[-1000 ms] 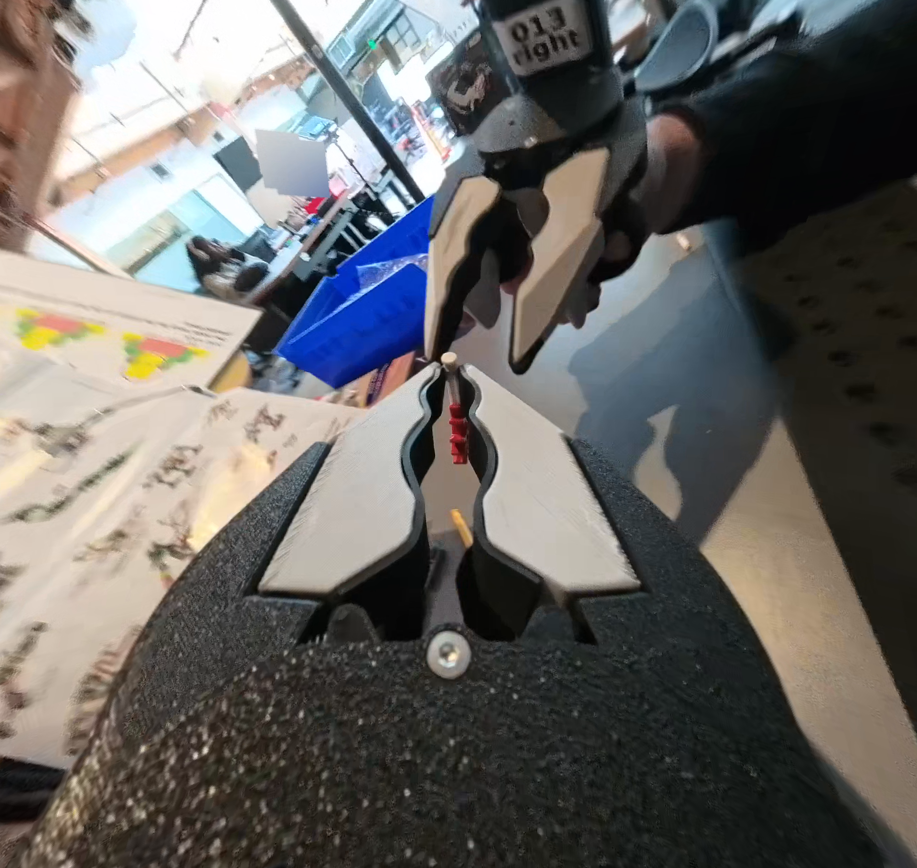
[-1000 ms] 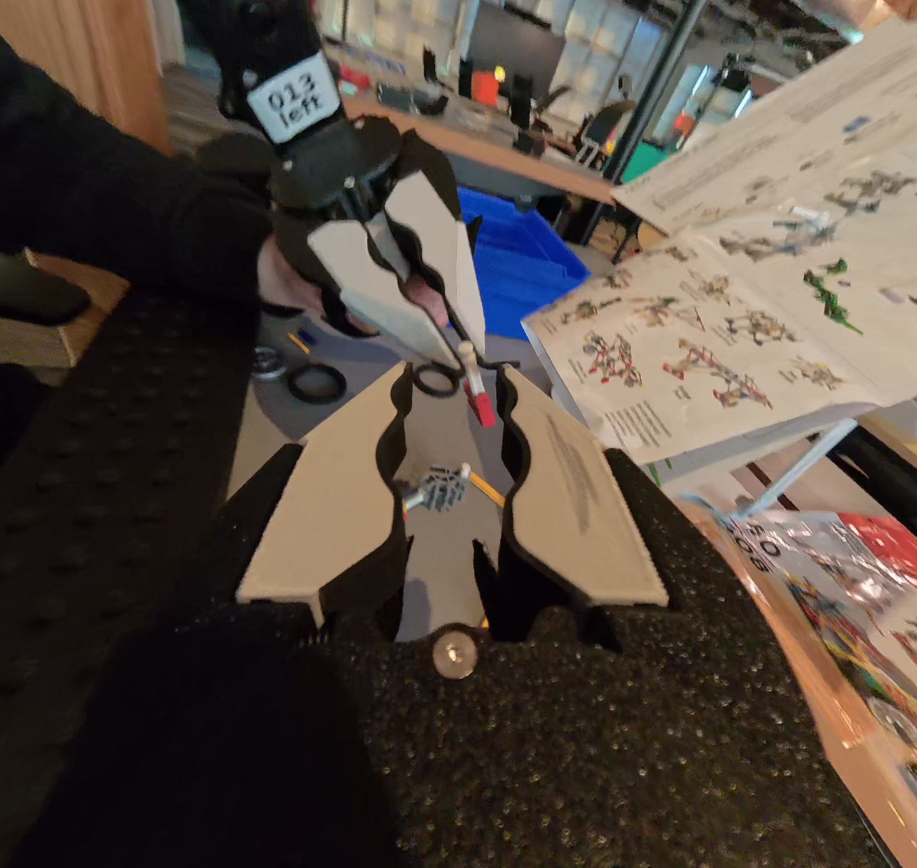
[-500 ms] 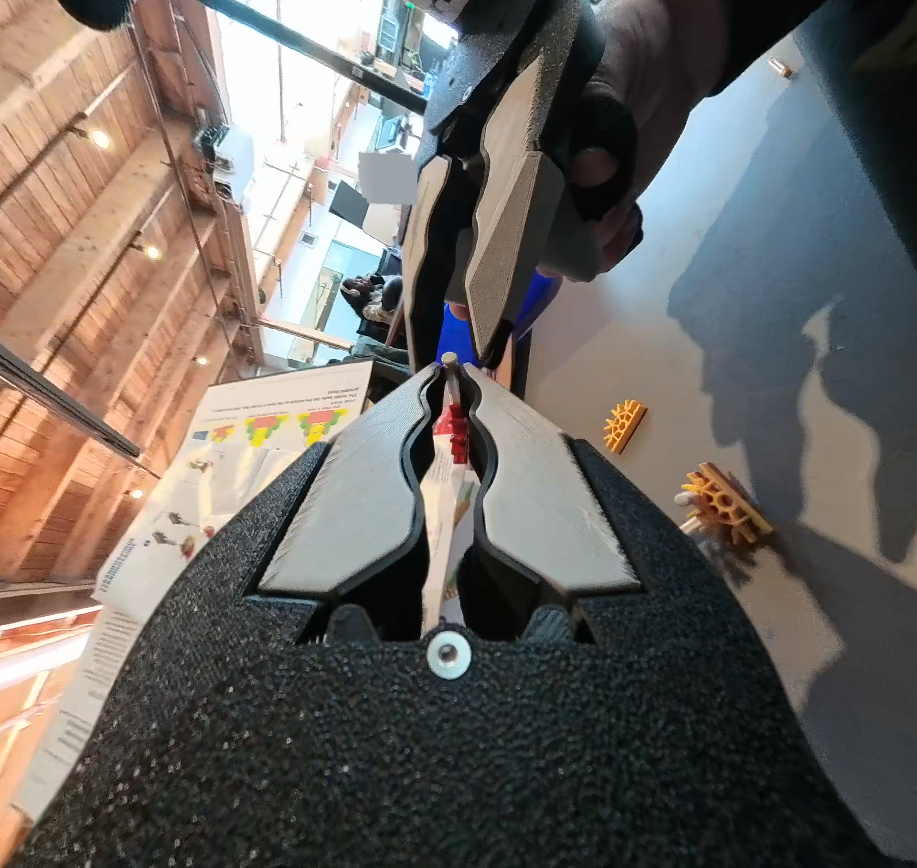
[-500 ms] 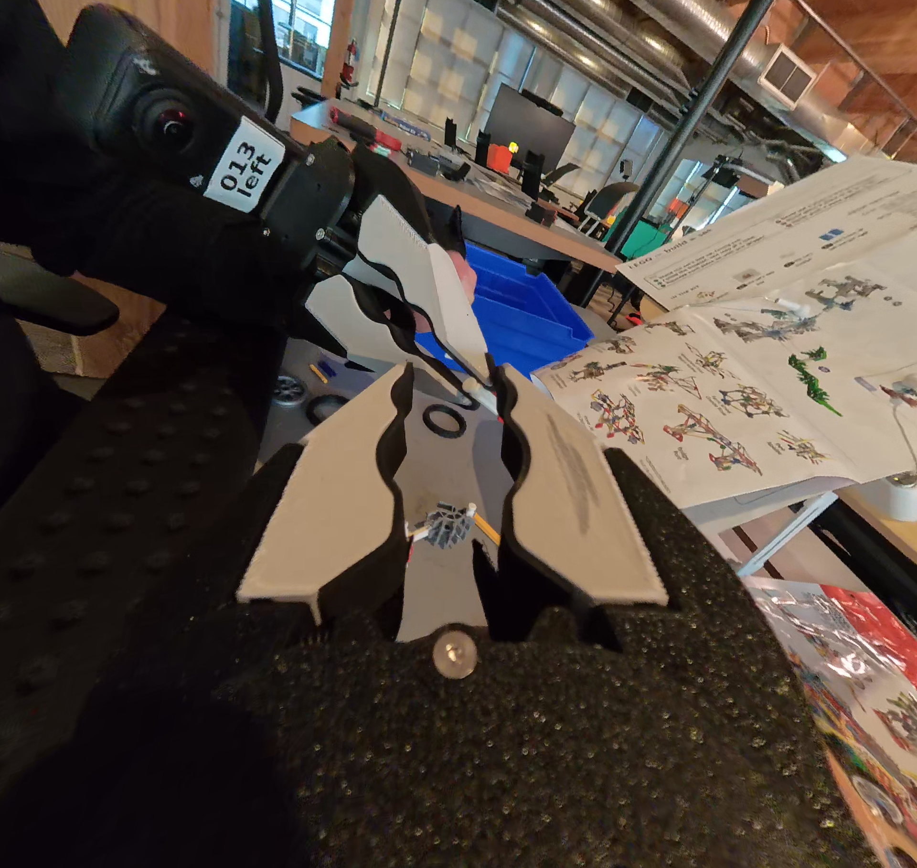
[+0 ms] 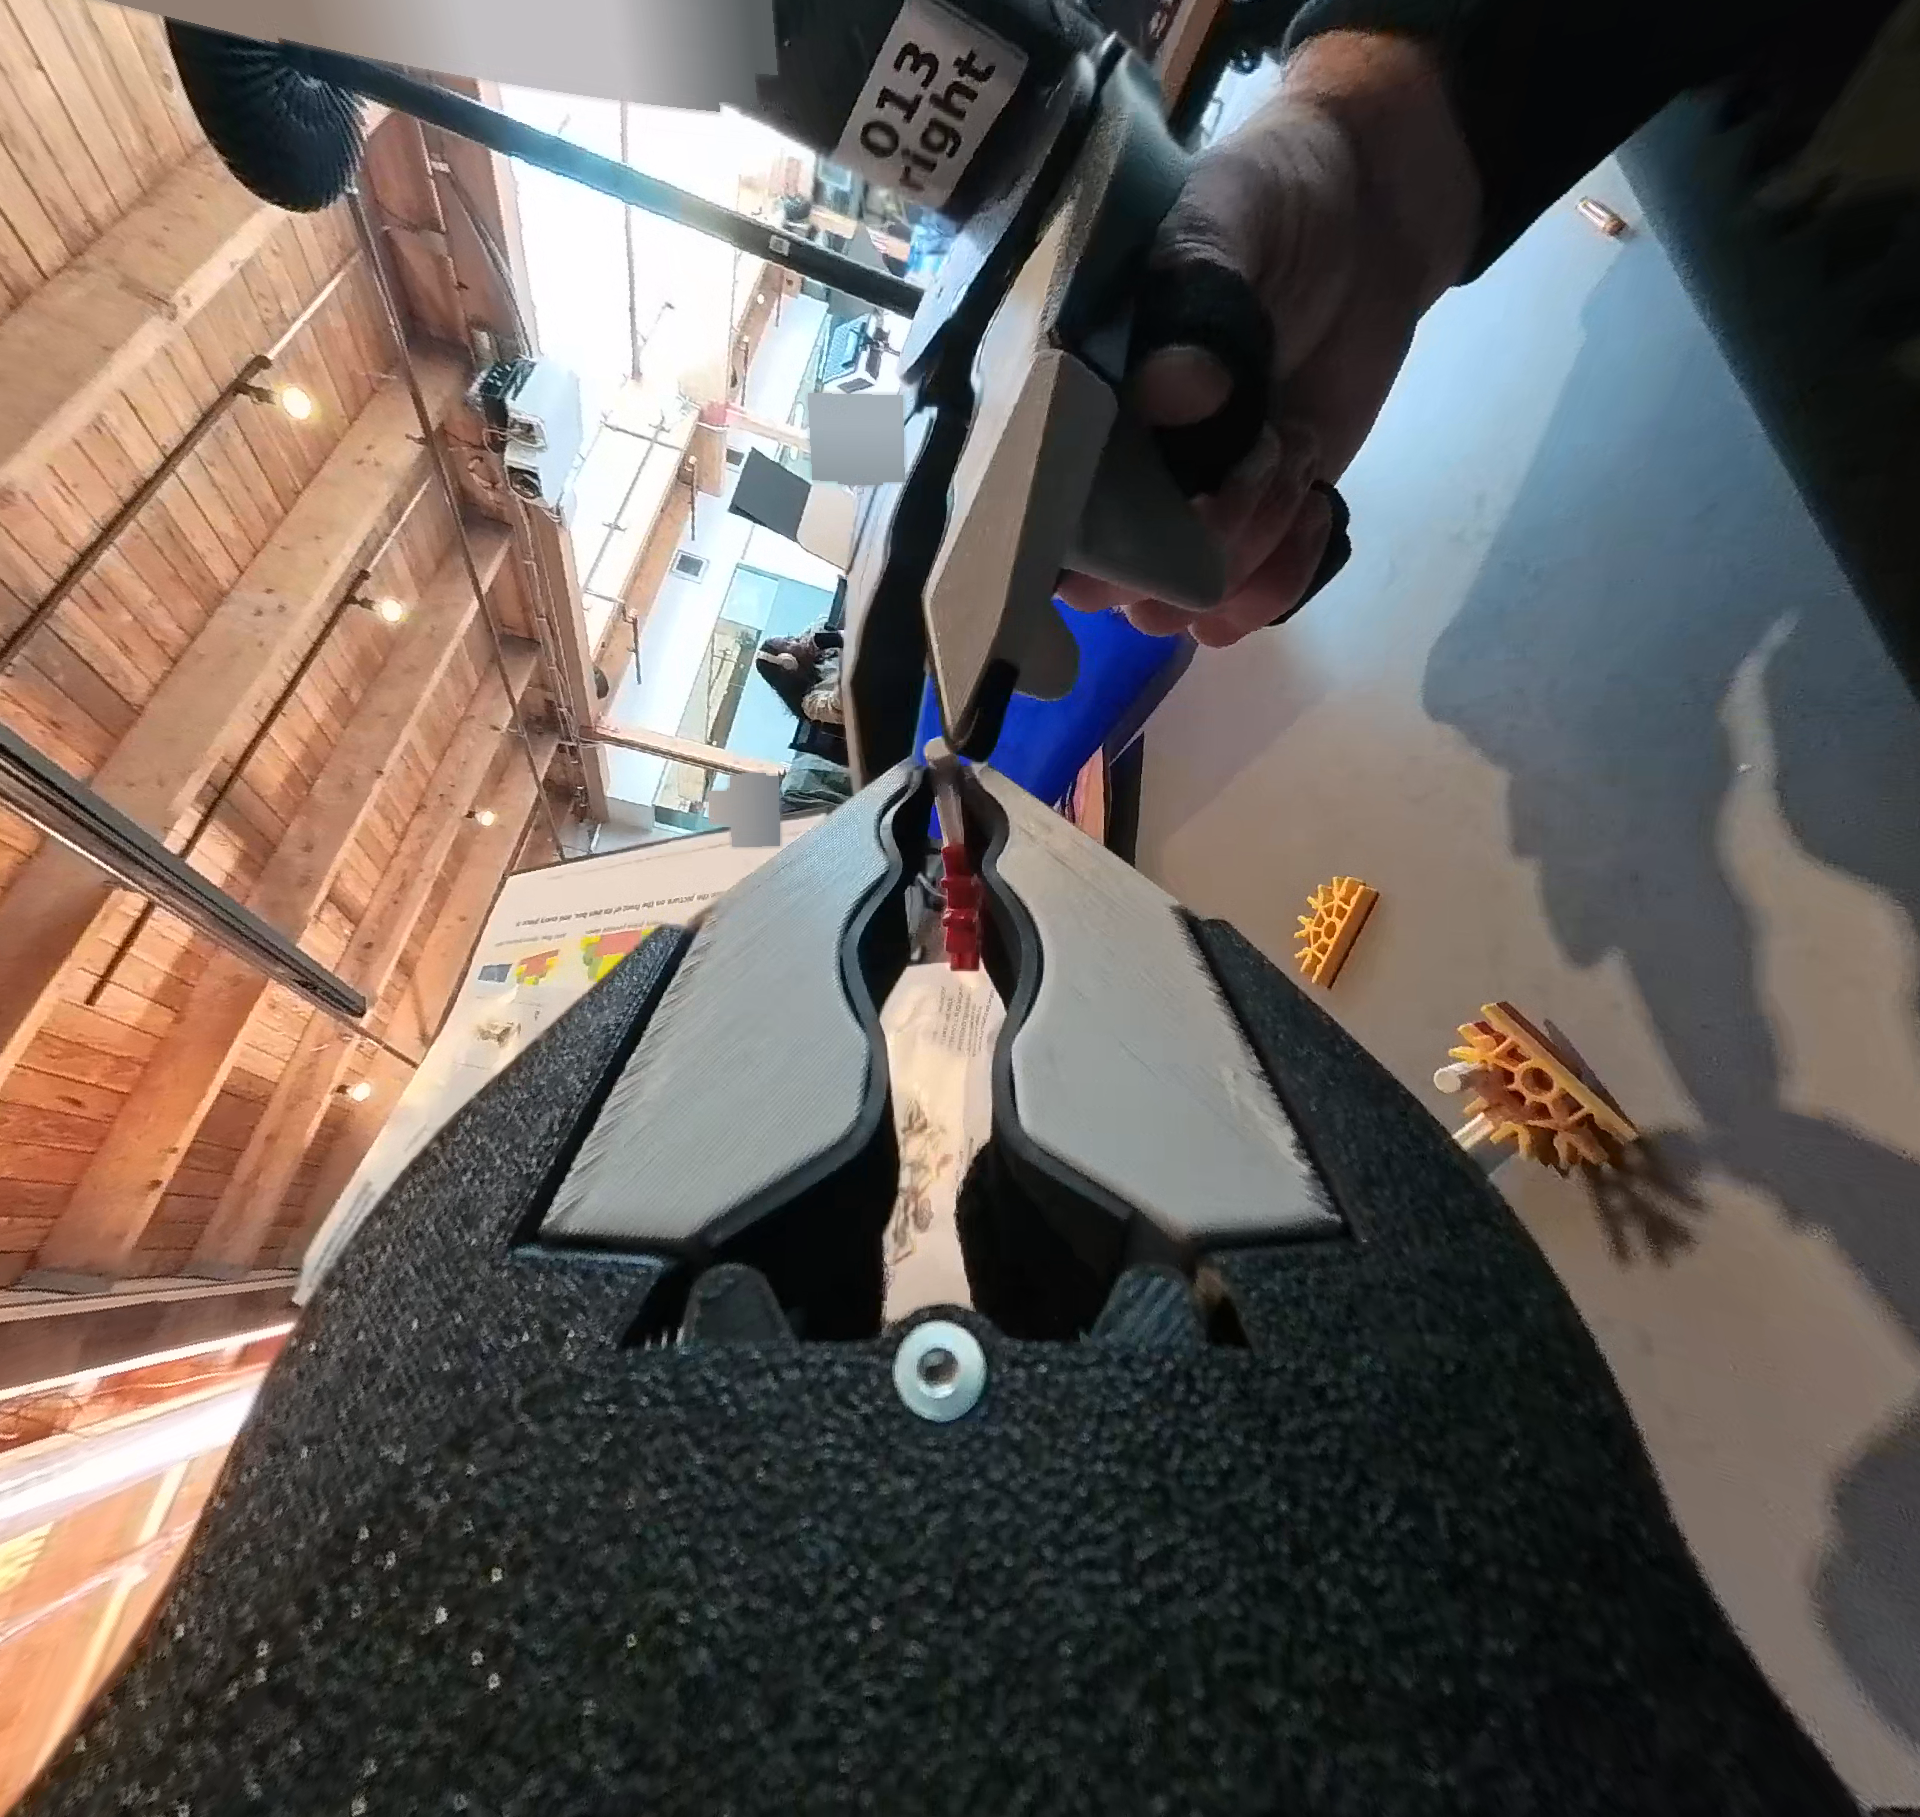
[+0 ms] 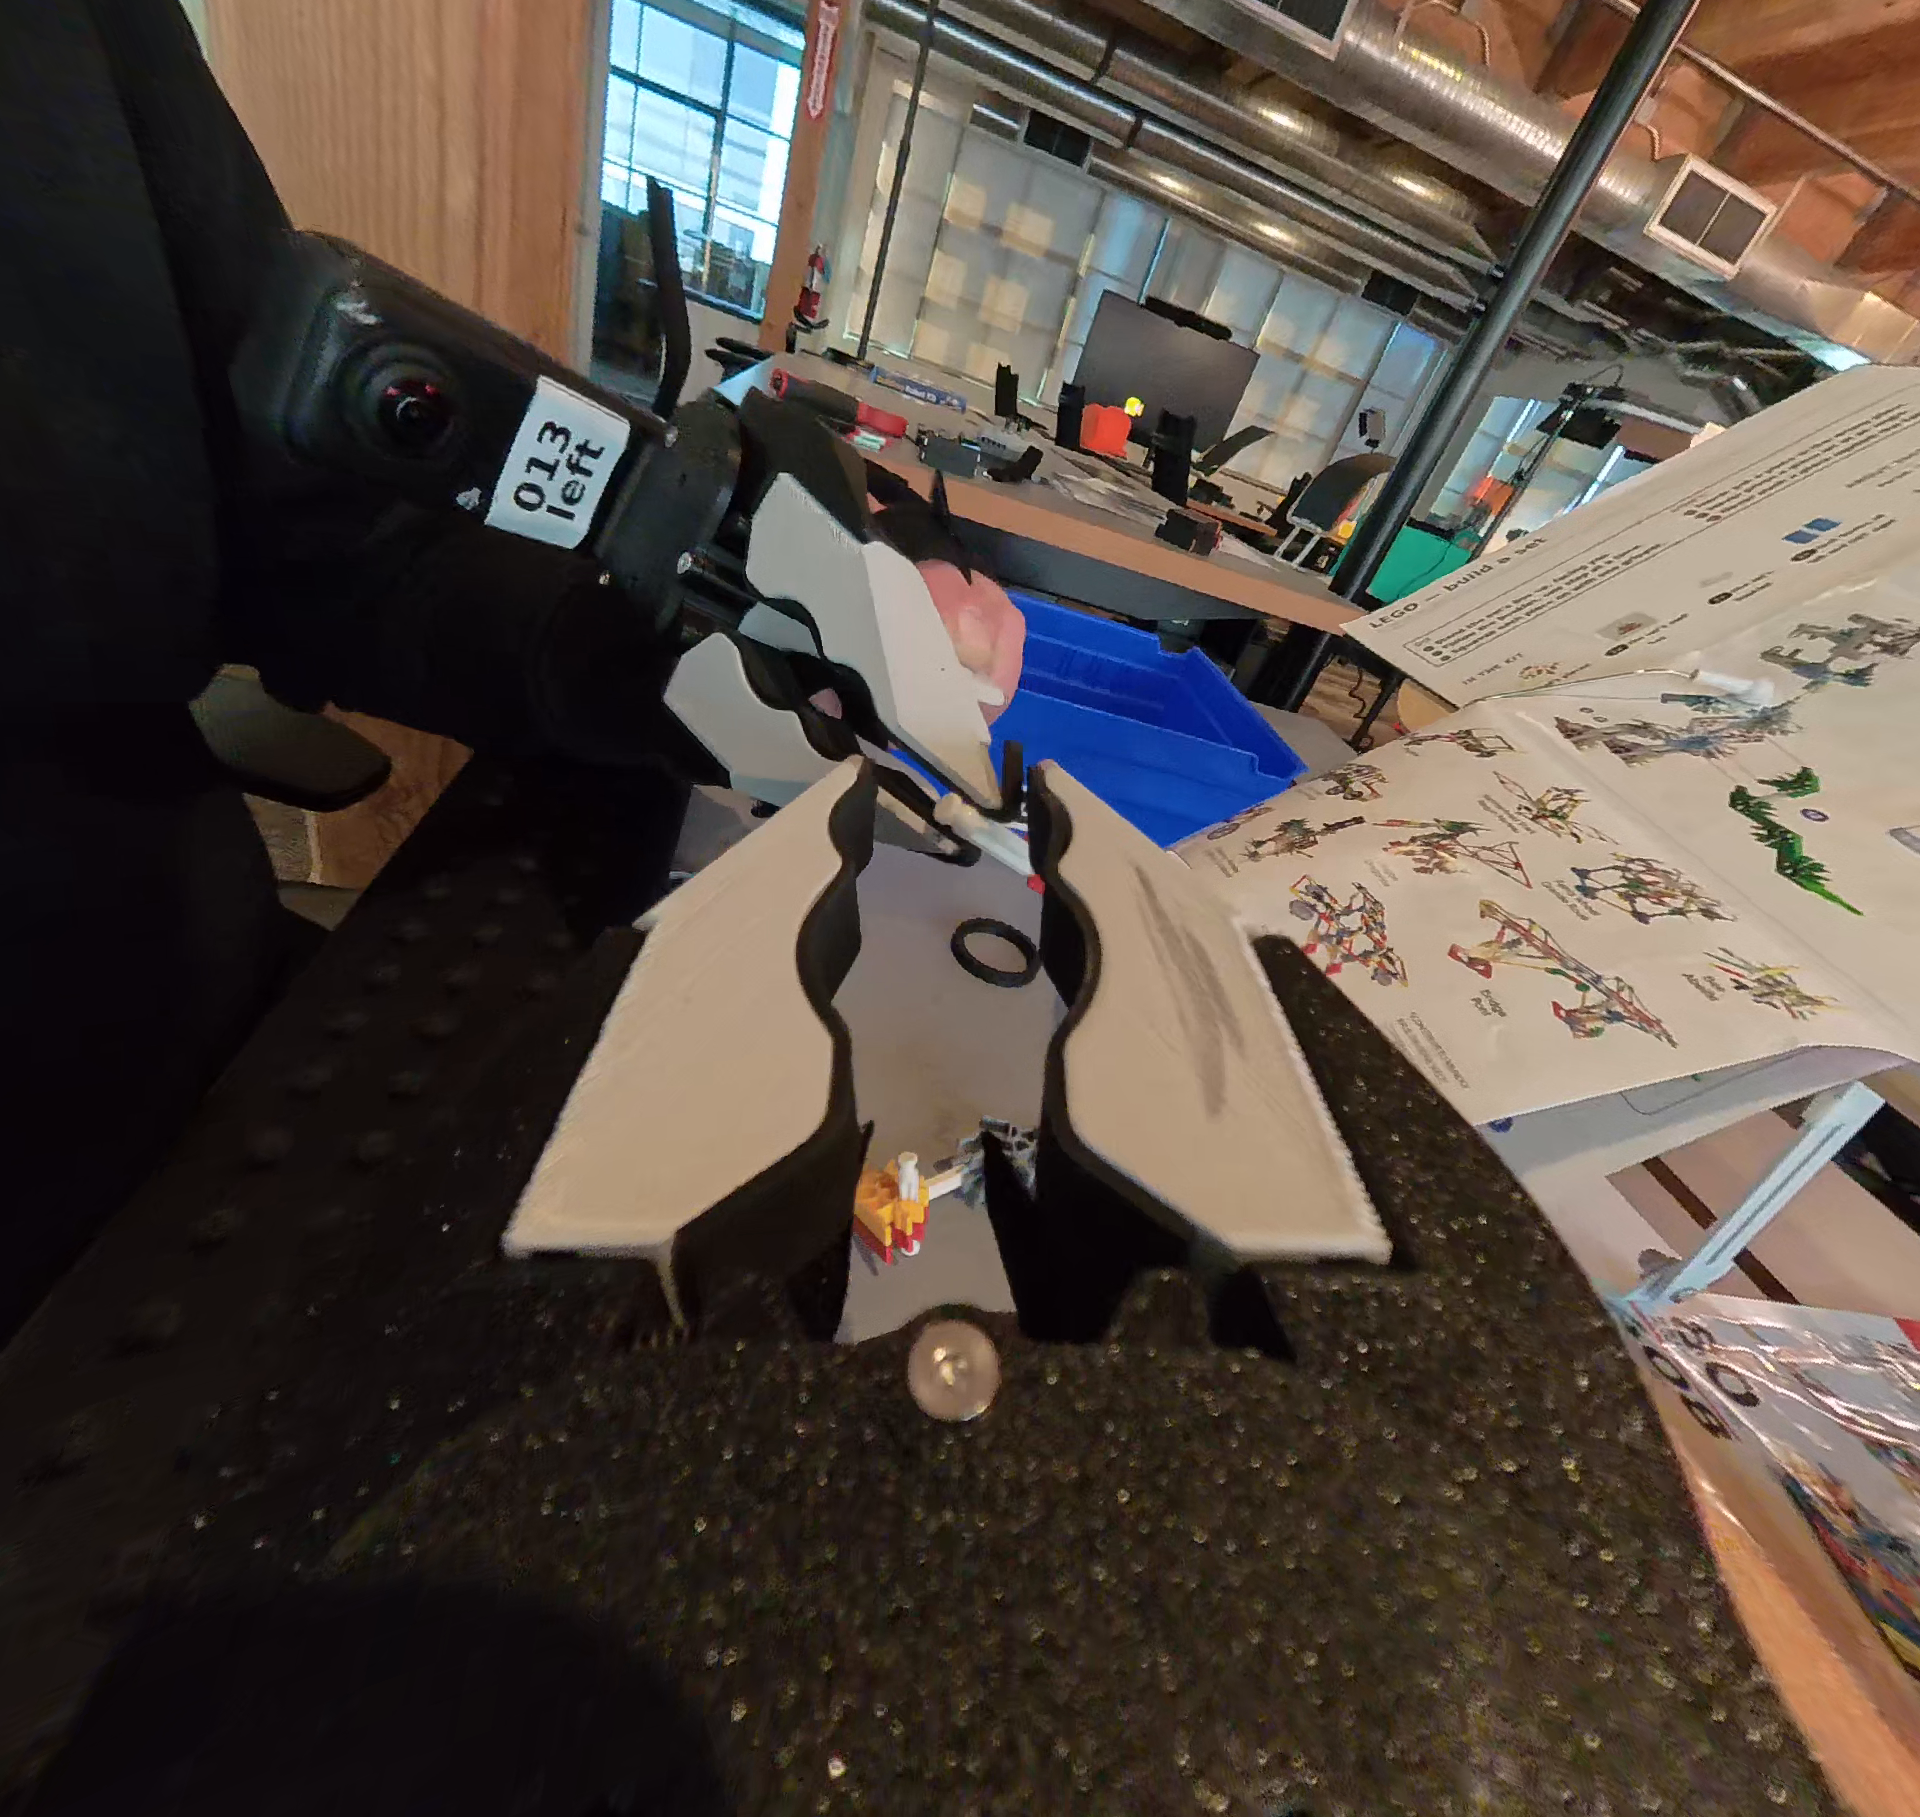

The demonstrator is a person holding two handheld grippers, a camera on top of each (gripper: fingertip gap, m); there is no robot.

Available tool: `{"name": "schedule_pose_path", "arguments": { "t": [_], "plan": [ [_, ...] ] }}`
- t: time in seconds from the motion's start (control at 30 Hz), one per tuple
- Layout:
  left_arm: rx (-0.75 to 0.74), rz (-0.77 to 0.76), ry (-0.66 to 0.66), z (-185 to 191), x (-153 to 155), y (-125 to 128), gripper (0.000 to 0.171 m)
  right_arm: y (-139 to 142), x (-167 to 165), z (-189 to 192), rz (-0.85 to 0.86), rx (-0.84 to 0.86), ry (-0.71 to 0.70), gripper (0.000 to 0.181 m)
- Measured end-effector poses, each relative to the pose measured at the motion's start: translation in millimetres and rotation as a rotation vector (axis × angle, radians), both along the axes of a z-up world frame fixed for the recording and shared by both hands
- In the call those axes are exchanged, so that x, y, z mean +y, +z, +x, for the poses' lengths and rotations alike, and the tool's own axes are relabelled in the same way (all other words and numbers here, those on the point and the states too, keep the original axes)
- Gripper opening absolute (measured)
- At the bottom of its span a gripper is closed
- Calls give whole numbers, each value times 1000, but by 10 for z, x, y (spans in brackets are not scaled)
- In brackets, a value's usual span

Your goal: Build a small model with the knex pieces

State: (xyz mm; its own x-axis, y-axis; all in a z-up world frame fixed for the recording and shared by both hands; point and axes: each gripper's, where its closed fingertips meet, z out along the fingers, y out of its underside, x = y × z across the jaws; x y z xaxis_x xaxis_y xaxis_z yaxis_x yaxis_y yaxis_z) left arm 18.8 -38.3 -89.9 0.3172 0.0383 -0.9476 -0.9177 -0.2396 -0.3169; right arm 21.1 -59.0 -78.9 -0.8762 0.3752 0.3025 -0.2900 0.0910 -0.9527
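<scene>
- At 12 o'clock in the left wrist view: left gripper (image 5: 945, 780), clamped tight on a white rod (image 5: 948, 799) near its tips; carries a red connector (image 5: 961, 910) at the rod's 6 o'clock end, inside the gap between the fingers.
- Directly at 12 o'clock of that: right gripper (image 5: 935, 728), pointing down onto the rod's free white end and held in a hand (image 5: 1278, 365); fingers parted, one tip touching the rod's end.
- In the right wrist view, at 12 o'clock: right gripper (image 6: 945, 780) again, jaws apart and straddling the white end of the rod (image 6: 971, 825); whether either finger presses on it cannot be told.
- From 10 o'clock in the same view: left gripper (image 6: 961, 811), reaching in with its tips between the right gripper's fingertips.
- On the grey tabletop (image 6: 914, 1040), seen through the open right fingers: black ring (image 6: 995, 952) at centre, small yellow, red and white assembly (image 6: 894, 1211) at 6 o'clock.
- At 3 o'clock in the left wrist view: two yellow connectors (image 5: 1335, 929) (image 5: 1532, 1102), apart on the tabletop (image 5: 1351, 728).
- Behind the grippers, at 1 o'clock in the right wrist view: blue bin (image 6: 1132, 718).
- At 3 o'clock there: printed instruction sheet (image 6: 1558, 884), propped at a slant.
</scene>
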Motion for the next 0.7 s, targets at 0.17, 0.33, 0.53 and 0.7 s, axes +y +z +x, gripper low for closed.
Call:
{"name": "schedule_pose_path", "arguments": {
  "t": [0.17, 0.33, 0.53, 0.7],
  "plan": [
    [27, -10, -10, 60, 19, -6, 3, -26, -5, 40, -11, -62, 54, 35],
    [50, -12, -3, 66, 28, -8, 3, -57, -31, 85, 2, -80, 86, 37],
    [37, -27, 12, 18, 33, -34, 3, -103, -70, 56, 59, -20, 29, 42],
    [44, -34, 51, -57, 44, -44, 3, -115, -34, -19, 94, 6, -35, 46]
  ]
}}
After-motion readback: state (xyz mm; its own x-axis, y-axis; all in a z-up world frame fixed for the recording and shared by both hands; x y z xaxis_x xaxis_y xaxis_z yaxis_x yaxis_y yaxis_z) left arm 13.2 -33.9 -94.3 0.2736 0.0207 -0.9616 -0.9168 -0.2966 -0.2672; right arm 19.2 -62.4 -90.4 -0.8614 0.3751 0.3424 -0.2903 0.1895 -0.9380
